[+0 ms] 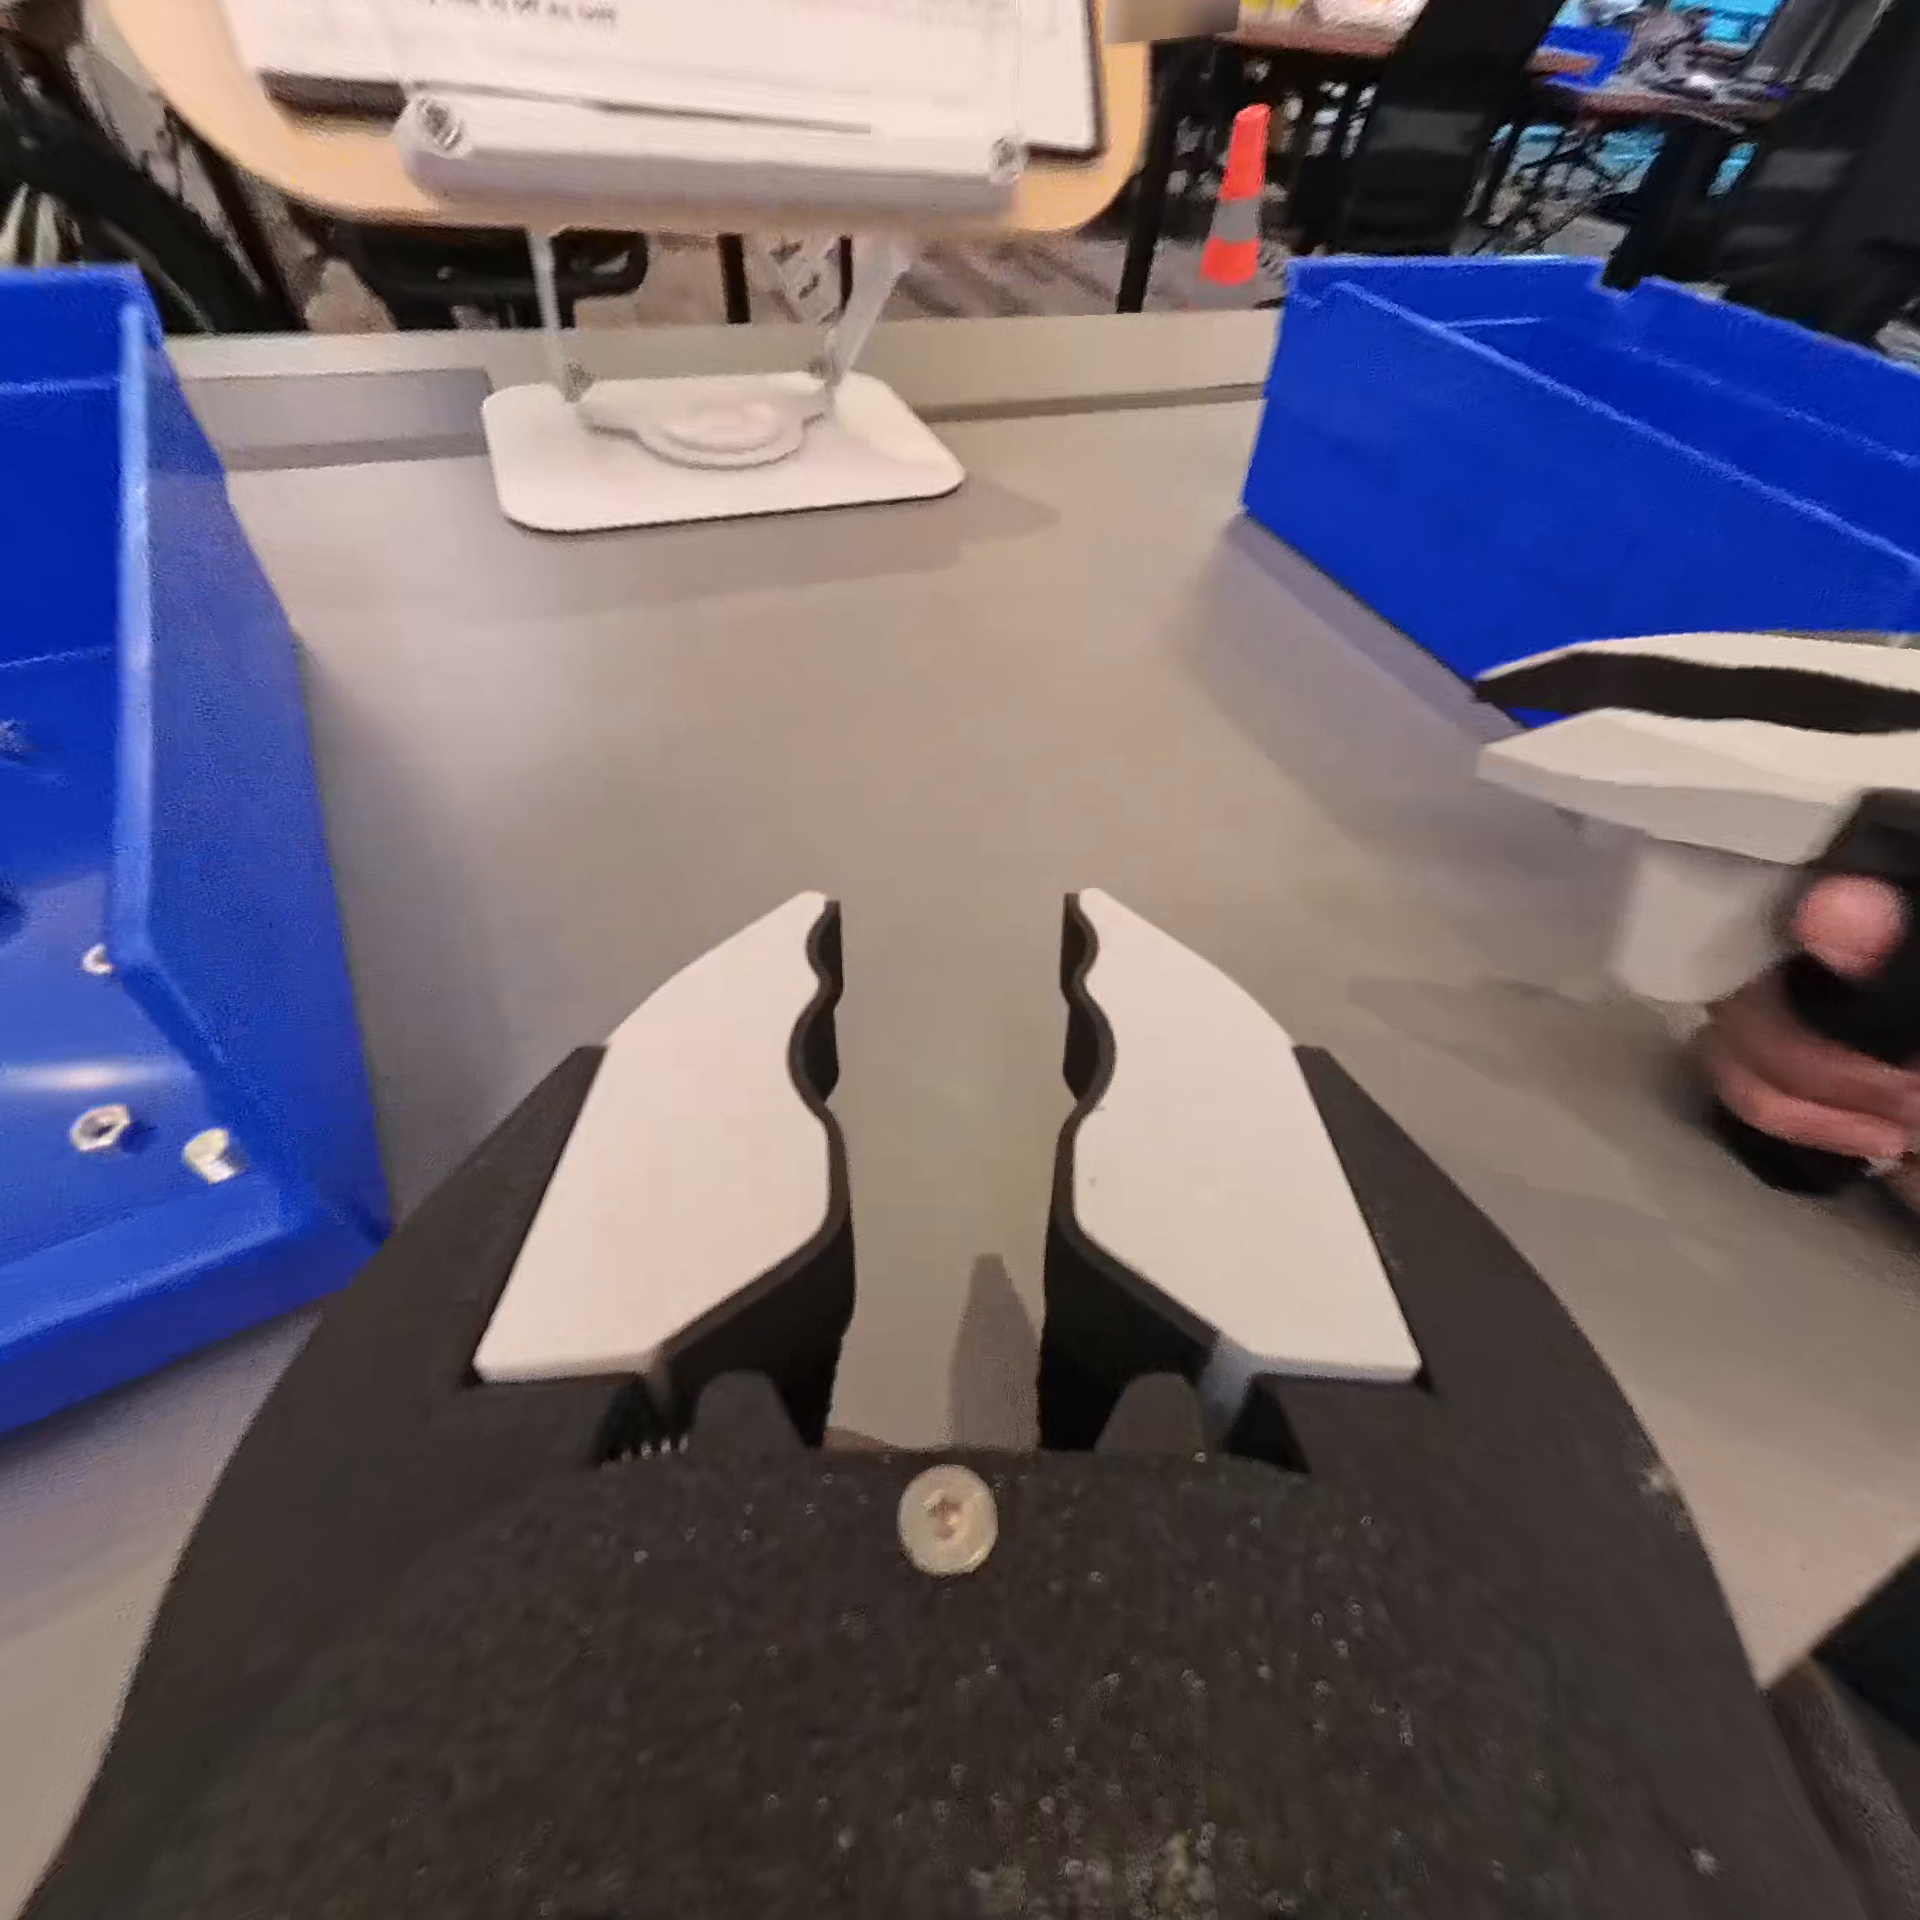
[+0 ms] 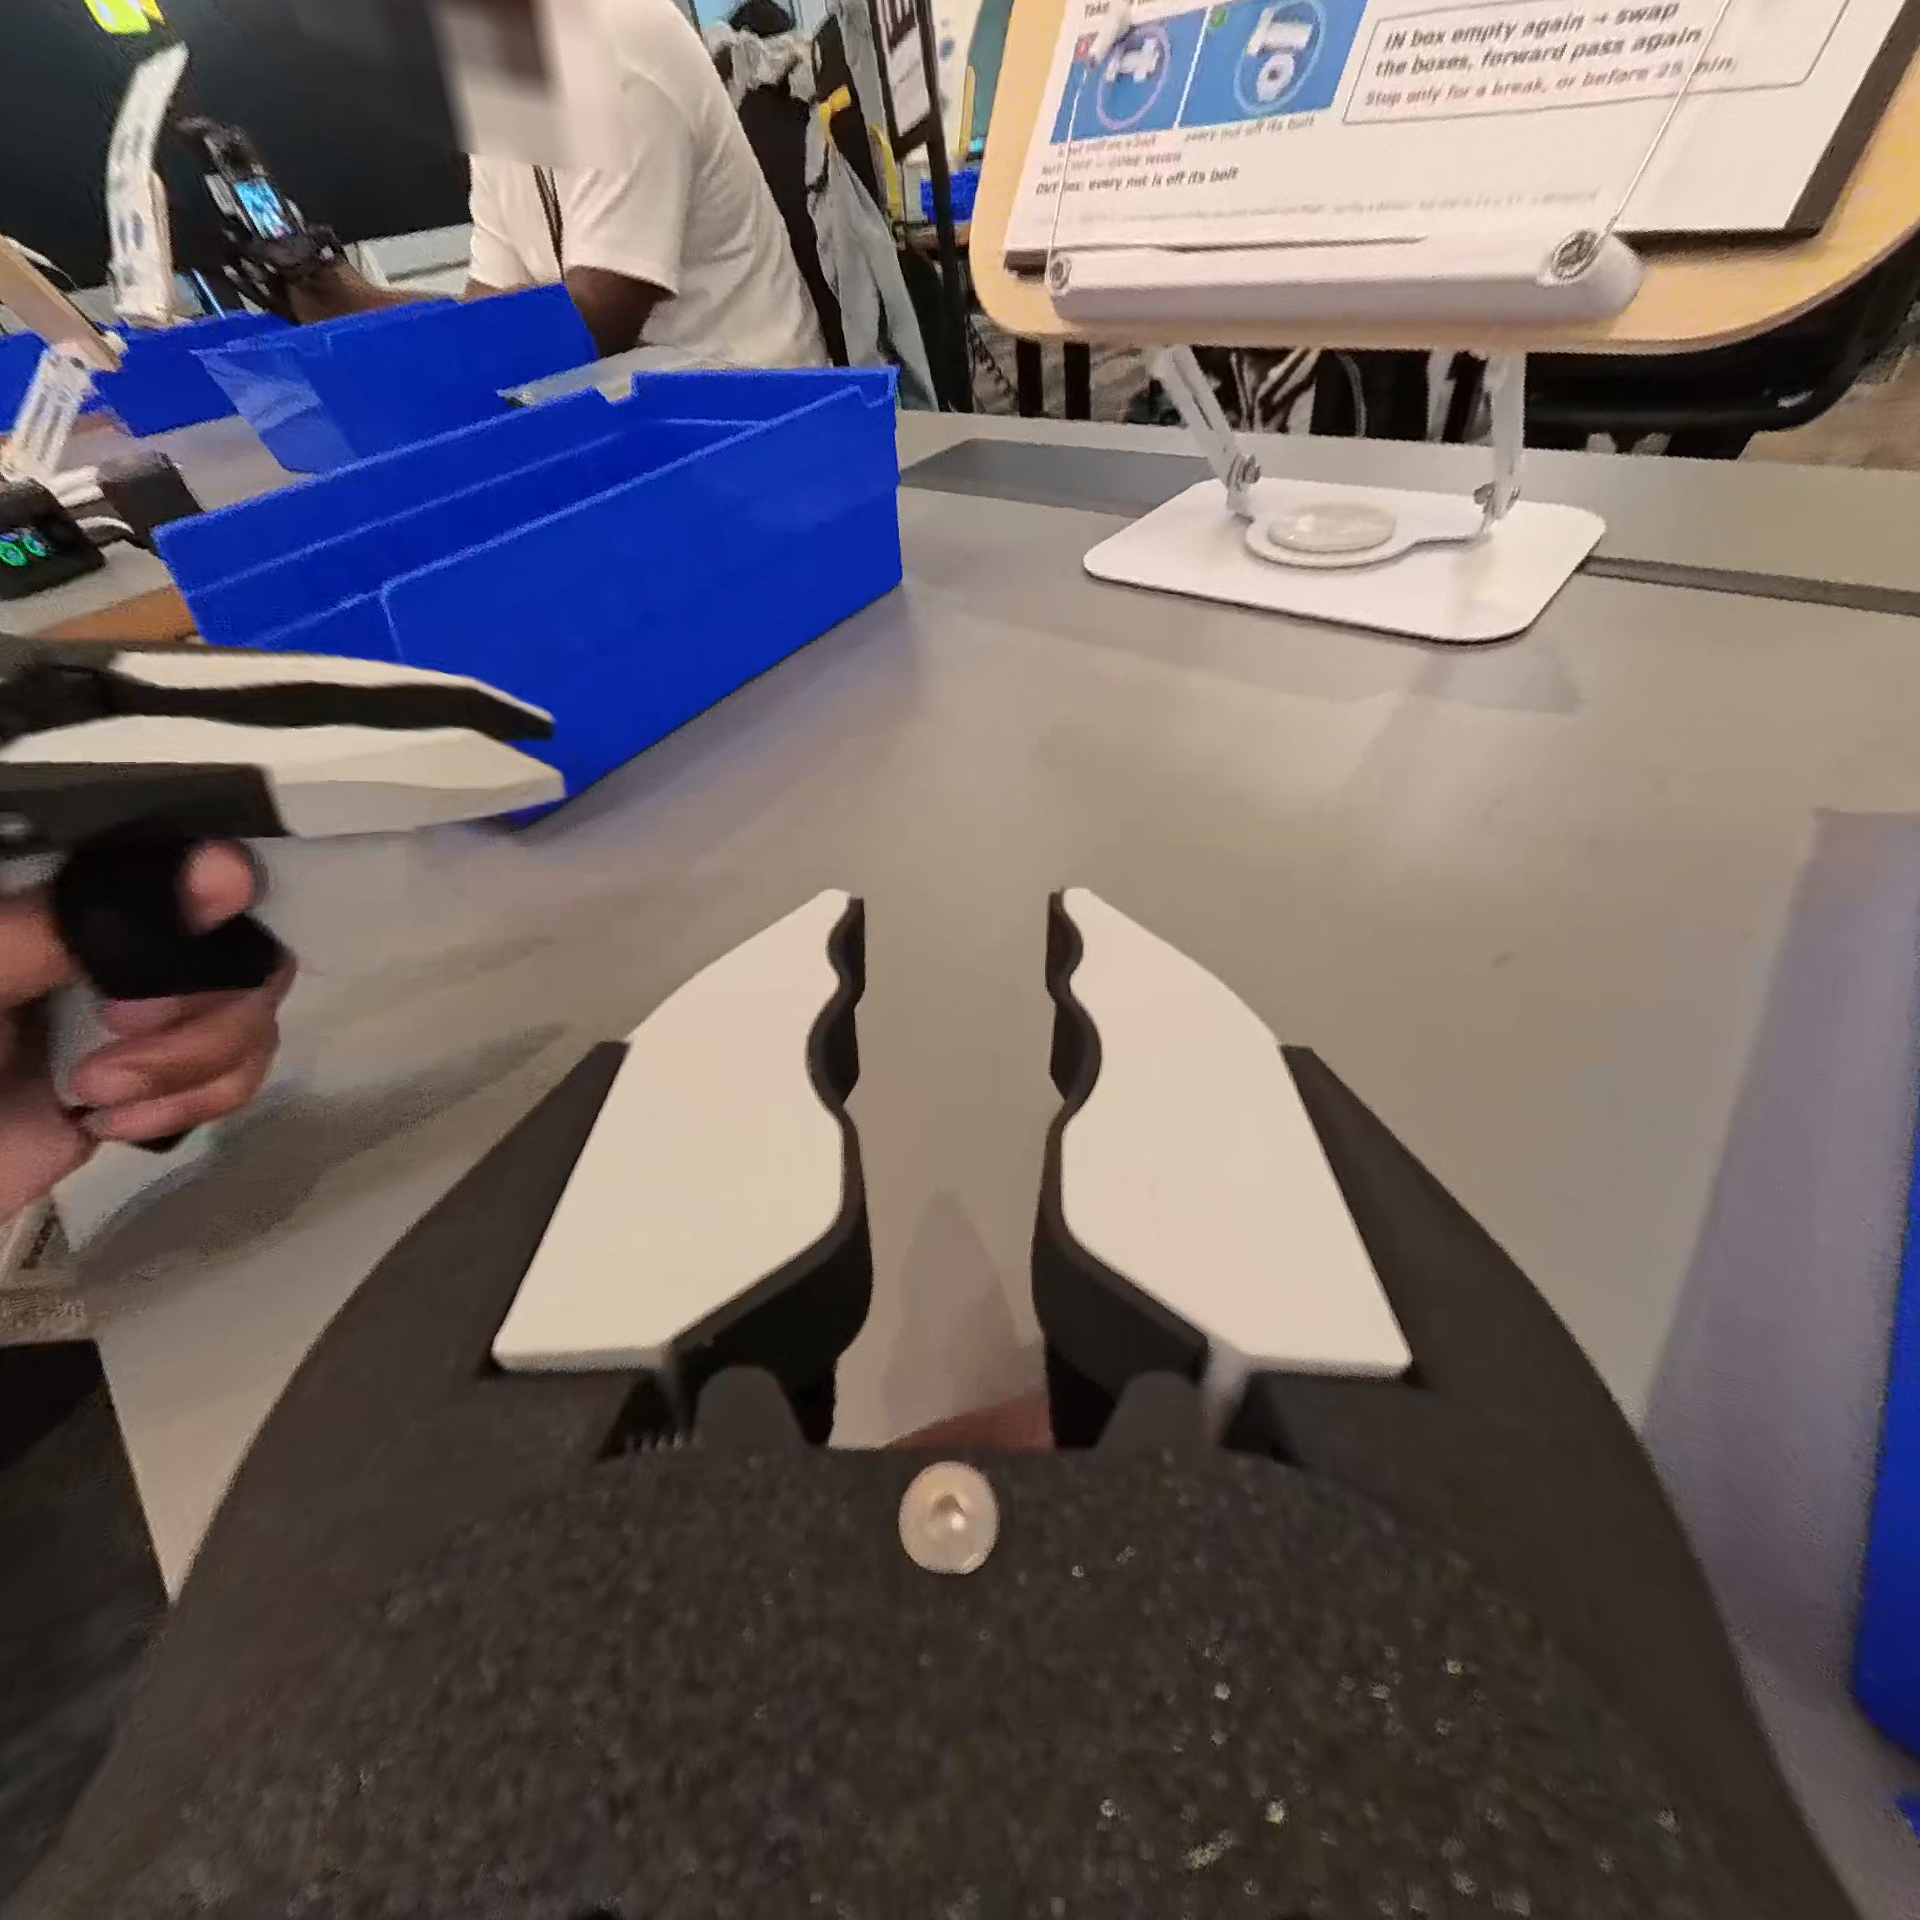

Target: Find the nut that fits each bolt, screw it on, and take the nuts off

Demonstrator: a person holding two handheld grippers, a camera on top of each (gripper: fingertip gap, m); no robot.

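My left gripper (image 1: 951,914) is open and empty above the grey table (image 1: 727,707). A blue bin (image 1: 156,727) stands to its left with a silver nut (image 1: 101,1127), a second small silver part (image 1: 211,1153) and another part (image 1: 96,958) on its floor. My right gripper (image 2: 954,914) is open and empty above the same table. It also shows in the left wrist view (image 1: 1486,717), held by a hand (image 1: 1808,1081) in front of a second blue bin (image 1: 1558,468). The left gripper shows in the right wrist view (image 2: 540,748). No bolt is visible.
A white stand (image 1: 727,447) carrying an instruction sheet (image 2: 1351,114) sits at the table's far middle. In the right wrist view a blue bin (image 2: 582,561) is at the left and a blurred blue bin edge (image 2: 1886,1455) at the right. A person in a white shirt (image 2: 665,208) sits behind.
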